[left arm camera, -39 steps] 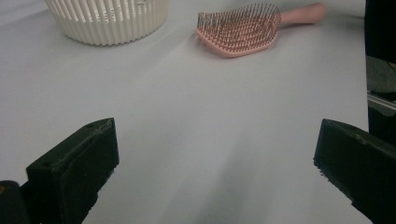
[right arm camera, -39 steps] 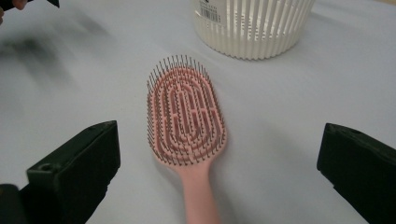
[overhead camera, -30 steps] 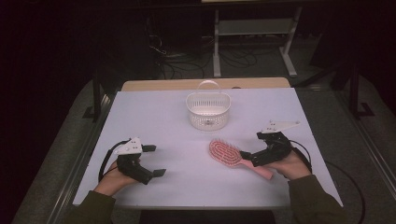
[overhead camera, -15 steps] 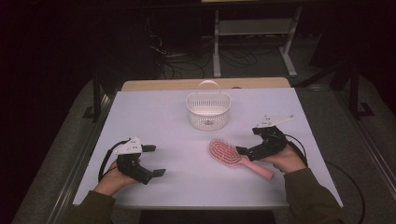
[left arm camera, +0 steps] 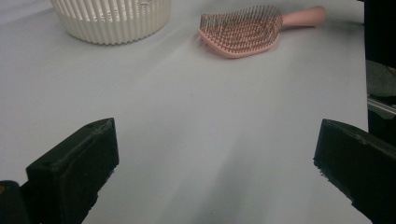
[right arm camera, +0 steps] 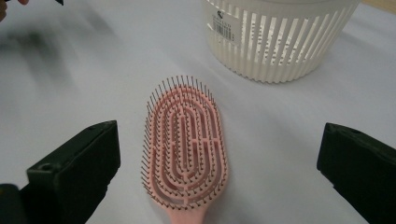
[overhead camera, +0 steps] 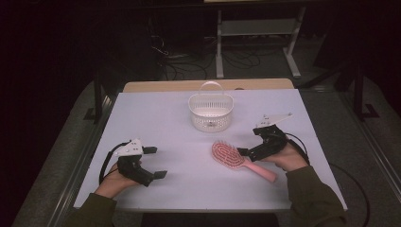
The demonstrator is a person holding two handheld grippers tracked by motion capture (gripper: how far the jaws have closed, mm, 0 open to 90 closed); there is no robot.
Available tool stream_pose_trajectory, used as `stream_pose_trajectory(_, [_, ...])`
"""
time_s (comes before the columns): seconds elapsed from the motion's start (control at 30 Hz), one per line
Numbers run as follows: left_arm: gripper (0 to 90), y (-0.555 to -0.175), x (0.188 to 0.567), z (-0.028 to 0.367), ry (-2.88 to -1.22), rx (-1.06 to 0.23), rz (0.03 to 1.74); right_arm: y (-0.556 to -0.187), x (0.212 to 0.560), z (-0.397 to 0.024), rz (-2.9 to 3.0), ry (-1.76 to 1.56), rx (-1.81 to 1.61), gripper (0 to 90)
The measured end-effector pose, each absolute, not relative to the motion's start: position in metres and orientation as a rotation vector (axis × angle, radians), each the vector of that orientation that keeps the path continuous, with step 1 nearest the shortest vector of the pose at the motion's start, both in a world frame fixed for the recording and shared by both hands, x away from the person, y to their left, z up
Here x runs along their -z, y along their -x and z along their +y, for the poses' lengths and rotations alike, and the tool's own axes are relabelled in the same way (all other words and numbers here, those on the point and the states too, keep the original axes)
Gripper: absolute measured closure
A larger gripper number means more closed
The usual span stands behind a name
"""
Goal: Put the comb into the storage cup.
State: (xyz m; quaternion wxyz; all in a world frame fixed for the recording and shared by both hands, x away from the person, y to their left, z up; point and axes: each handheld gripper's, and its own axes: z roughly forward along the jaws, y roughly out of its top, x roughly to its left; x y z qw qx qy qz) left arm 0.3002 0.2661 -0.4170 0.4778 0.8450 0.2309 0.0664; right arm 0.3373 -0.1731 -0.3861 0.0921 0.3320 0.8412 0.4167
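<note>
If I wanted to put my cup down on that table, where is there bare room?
The widest bare patch lies between the left gripper and the pink hairbrush, forward to the white basket. The far left corner beside the basket is bare too. It is crowded at the right, where the right gripper, jaws open, hovers over the hairbrush's handle.

High view overhead; gripper views share hairbrush (right arm camera: 185,151).

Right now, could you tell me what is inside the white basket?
The basket looks empty: its pale floor shows through the open top. The near wall hides the front of the floor, so something small there cannot be ruled out.
</note>
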Motion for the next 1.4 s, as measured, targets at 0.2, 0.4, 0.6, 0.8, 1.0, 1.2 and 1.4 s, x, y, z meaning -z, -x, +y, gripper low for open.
stream_pose_trajectory(0.2, [0.0, -0.300, 0.418, 0.265, -2.068, -0.161, 0.564, -0.336, 0.388, -0.173, 2.518, -0.960, -1.187, 0.0])
stream_pose_trajectory(0.4, [0.0, -0.301, 0.418, 0.265, -2.072, -0.160, 0.565, -0.334, 0.390, -0.173, 2.545, -0.949, -1.153, 0.0])
stream_pose_trajectory(0.6, [0.0, -0.300, 0.418, 0.265, -2.074, -0.159, 0.564, -0.332, 0.393, -0.173, 2.568, -0.946, -1.134, 0.0])
stream_pose_trajectory(0.8, [0.0, -0.300, 0.418, 0.265, -2.075, -0.158, 0.563, -0.331, 0.395, -0.175, 2.576, -0.946, -1.126, 0.0])
stream_pose_trajectory(1.0, [0.0, -0.300, 0.418, 0.265, -2.075, -0.157, 0.562, -0.330, 0.397, -0.176, 2.587, -0.951, -1.111, 0.0])
stream_pose_trajectory(1.2, [0.0, -0.300, 0.419, 0.264, -2.076, -0.158, 0.560, -0.328, 0.398, -0.176, 2.593, -0.951, -1.098, 0.0])
stream_pose_trajectory(1.4, [0.0, -0.300, 0.419, 0.264, -2.079, -0.157, 0.560, -0.328, 0.400, -0.176, 2.604, -0.950, -1.084, 0.0])
